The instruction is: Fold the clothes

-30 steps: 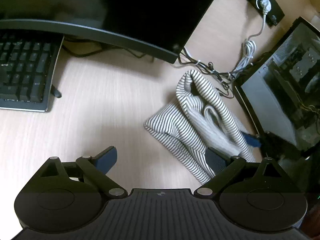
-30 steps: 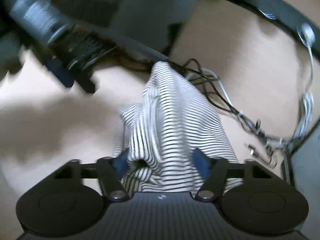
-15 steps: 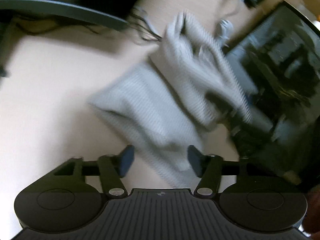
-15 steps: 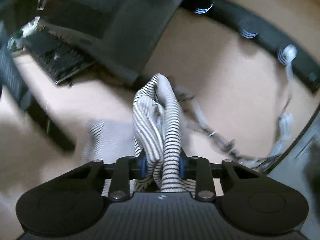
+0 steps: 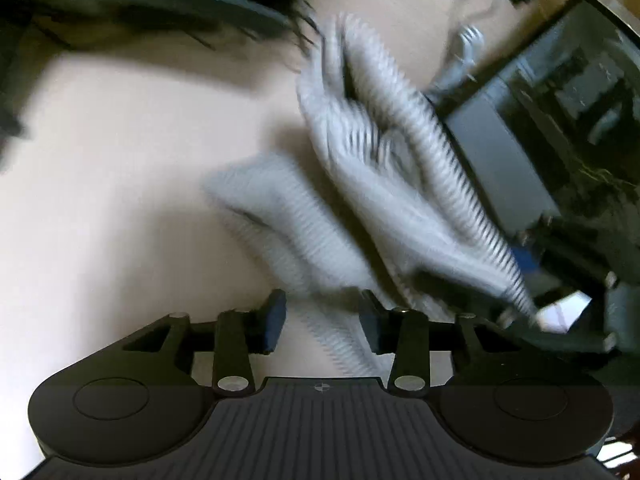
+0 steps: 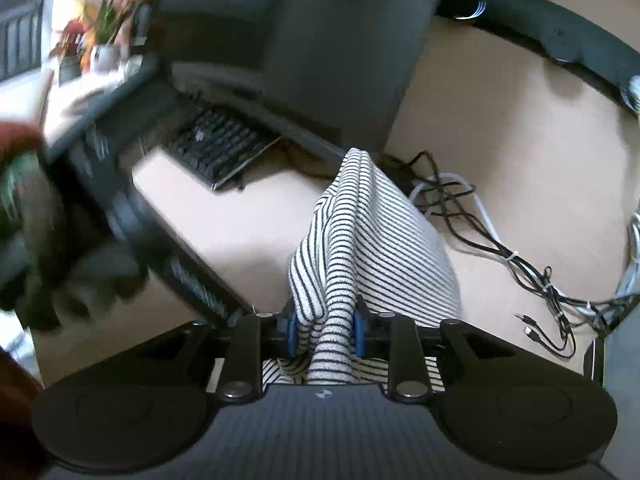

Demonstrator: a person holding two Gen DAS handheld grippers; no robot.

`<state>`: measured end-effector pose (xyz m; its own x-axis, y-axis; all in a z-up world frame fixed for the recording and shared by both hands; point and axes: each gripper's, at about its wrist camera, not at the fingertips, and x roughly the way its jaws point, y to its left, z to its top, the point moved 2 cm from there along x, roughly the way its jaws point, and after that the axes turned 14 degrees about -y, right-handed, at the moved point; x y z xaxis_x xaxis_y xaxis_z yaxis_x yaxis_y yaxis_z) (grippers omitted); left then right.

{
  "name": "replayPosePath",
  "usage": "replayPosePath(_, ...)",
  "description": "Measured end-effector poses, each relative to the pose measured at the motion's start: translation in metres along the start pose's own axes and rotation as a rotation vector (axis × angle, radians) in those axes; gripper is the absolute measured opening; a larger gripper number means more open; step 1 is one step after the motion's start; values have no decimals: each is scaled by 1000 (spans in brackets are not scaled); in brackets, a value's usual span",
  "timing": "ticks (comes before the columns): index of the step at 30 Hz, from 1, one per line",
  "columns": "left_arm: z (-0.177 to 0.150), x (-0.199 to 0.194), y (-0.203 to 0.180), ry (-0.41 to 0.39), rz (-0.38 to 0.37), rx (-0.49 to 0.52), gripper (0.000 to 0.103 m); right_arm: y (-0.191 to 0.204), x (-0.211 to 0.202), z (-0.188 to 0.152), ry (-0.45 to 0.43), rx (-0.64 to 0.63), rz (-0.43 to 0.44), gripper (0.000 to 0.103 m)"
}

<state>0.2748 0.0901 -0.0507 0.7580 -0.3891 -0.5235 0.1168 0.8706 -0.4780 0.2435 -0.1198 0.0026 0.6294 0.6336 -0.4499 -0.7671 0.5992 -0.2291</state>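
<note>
— Since a second ago the right gripper has closed: its blue pads were wide apart on either side of the striped garment, and now they are pinched tight on a bunched fold of it.

— And the left one?

— Its fingers were spread wide a second ago; the left gripper has narrowed a good deal, though a gap remains, and the lowest edge of the striped garment lies between the pads. Whether the pads touch the cloth I cannot tell; that view is heavily smeared.

— Where is the garment?

— Partly lifted. In the right wrist view it rises from the clamped pads as a tented ridge toward 12 o'clock, peaking near the dark monitor stand. In the left wrist view one part still lies on the tabletop toward 11 o'clock of the pads, and another runs up toward 1 o'clock.

— What surrounds it?

— A black keyboard sits at 10 o'clock of the garment in the right wrist view, and a tangle of cables trails off at 3 o'clock on the tabletop. A potted plant shows at far upper left. In the left wrist view a dark glass-sided case stands at 2 o'clock, just beside the raised cloth.
</note>
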Motion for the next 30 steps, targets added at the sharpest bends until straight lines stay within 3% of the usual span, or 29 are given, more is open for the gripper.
replayPosePath(3, 12, -21, 9, -55, 41, 5, 49, 32, 16, -15, 47, -98, -8, 33)
replayPosePath(5, 20, -34, 13, -93, 65, 11, 52, 47, 23, -22, 60, -144, -16, 47)
replayPosePath(9, 36, -21, -16, -128, -31, 38, 60, 58, 28, -27, 57, -179, -34, 57)
replayPosePath(11, 41, -8, -29, -131, -79, 43, 60, 54, 26, -24, 49, -149, -21, 60)
replayPosePath(15, 24, 27, -22, -44, -22, 75, 57, 29, 6, -12, 8, -37, -15, 71)
replayPosePath(17, 19, 34, -20, -23, -10, 89, 57, 12, -9, -3, -21, 36, -18, 93)
replayPosePath(19, 17, 33, -18, -21, -12, 101, 58, -12, -31, 4, -67, 131, -44, 103)
replayPosePath(23, 15, 32, -15, -16, -13, 118, 58, -56, -42, -12, -67, 300, -130, 103)
replayPosePath(27, 19, 37, -21, -12, -9, 129, 59, -54, -5, -55, 87, 325, -166, 103)
replayPosePath(30, 20, 37, -21, -11, -7, 139, 59, -58, 1, -69, 92, 441, -171, 103)
